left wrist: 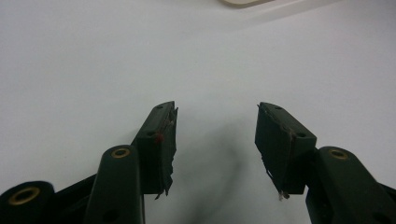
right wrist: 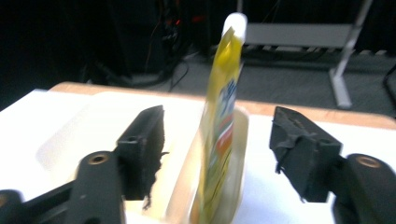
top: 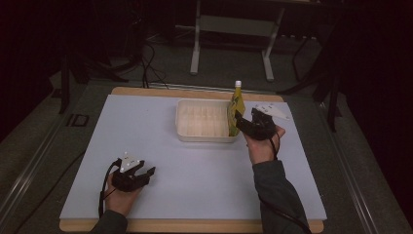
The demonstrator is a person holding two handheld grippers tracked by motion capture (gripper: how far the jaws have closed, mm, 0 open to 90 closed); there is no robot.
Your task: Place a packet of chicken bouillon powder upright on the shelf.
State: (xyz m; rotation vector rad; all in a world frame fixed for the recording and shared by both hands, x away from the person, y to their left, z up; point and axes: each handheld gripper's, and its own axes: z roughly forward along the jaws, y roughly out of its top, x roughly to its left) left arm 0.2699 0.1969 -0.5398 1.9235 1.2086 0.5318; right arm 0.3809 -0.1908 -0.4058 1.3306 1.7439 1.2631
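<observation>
At the left of the high view, the left gripper (top: 146, 171) rests low over the white table surface (top: 195, 165), near the front edge, held by the person's left hand (top: 119, 195); in the left gripper view its jaws stand wide apart with nothing between them, only the bare white surface beneath and ahead, and a corner of the tray (left wrist: 243, 2) at the top edge. Toward the middle and far side of the table sits the shallow cream tray (top: 202, 122), its rim pale against the white board; at the tray's right end a yellow pouch (top: 235, 109) with a white cap stands upright, leaning against the tray's right wall, its base inside the tray. Just right of that, the right gripper (top: 239, 121) is held by the person's right hand (top: 263, 146), pointing at the pouch from the near side; in the right gripper view the yellow pouch (right wrist: 219, 135) stands between the two black jaws, which are spread wide and clear of it on both sides; the pads do not touch it, so the pouch stands free in the tray (right wrist: 84, 140).
</observation>
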